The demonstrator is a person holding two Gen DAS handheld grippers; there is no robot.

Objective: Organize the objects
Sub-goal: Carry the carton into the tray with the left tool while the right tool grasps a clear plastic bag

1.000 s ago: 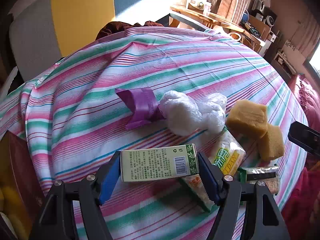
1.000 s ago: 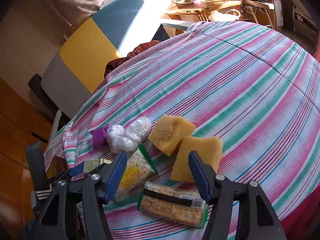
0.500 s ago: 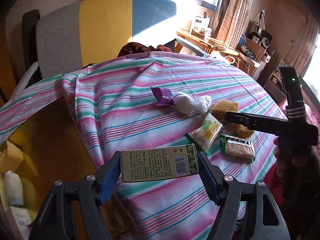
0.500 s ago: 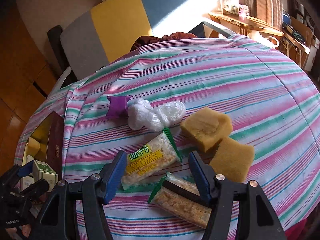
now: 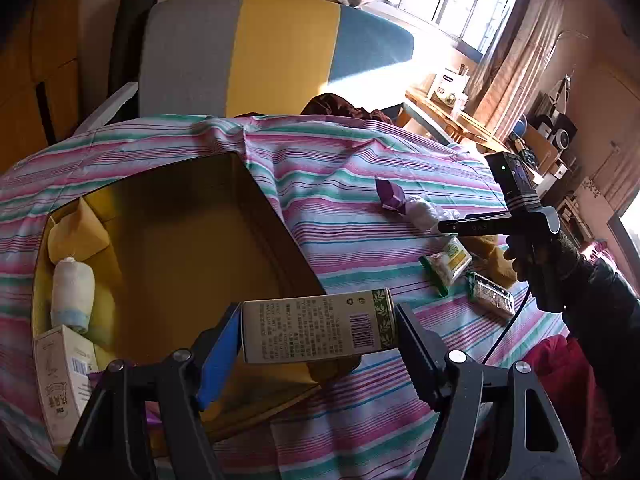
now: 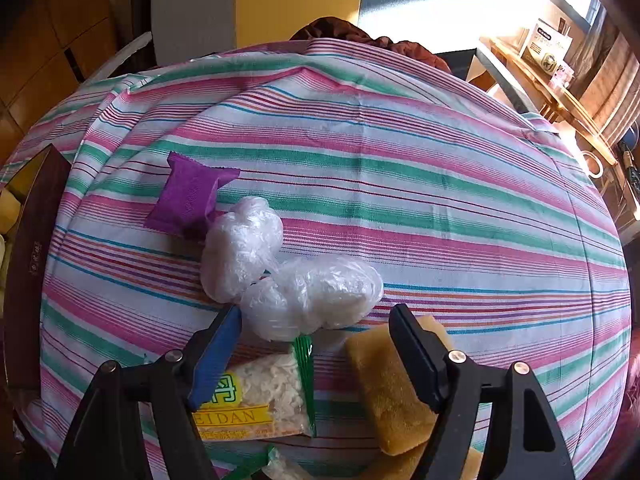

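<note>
- My left gripper [image 5: 318, 334] pinches a small green-and-cream carton [image 5: 318, 330] end to end, one finger [image 5: 218, 354] pressed on each short end, with the barcode side facing me.
- The carton hangs just above the near corner of an open box [image 5: 280, 216] with a yellow lining, which sits on the counter [image 5: 360, 168] under a striped cloth.
- Inside the box, at its left end, I see a white roll [image 5: 72, 294] with a pale blue band, a yellow pouch [image 5: 78, 232] behind it, and a white carton [image 5: 64, 376] standing at the near left corner.
- My right gripper [image 6: 316, 350] points steeply down over the counter [image 6: 400, 152], and its fingers [image 6: 214, 354] are spreading apart, pressing on nothing.
- Between and beneath those fingers lies a clear snack packet [image 6: 256, 396] with a yellow label and green end seals; nothing shows them touching it.
- Just beyond the fingertips are two crumpled clear plastic bundles [image 6: 288, 276], touching each other.
- A purple sachet [image 6: 188, 196] lies at the far left of the bundles, its corner tucked against the nearer one.
- A tan sponge block [image 6: 388, 392] lies under my right finger, beside the snack packet.
- From the left view, my right hand [image 5: 536, 256] holds its gripper over that same cluster, where a second packet [image 5: 490, 294] with a black band also lies on the cloth, well apart from the box.
</note>
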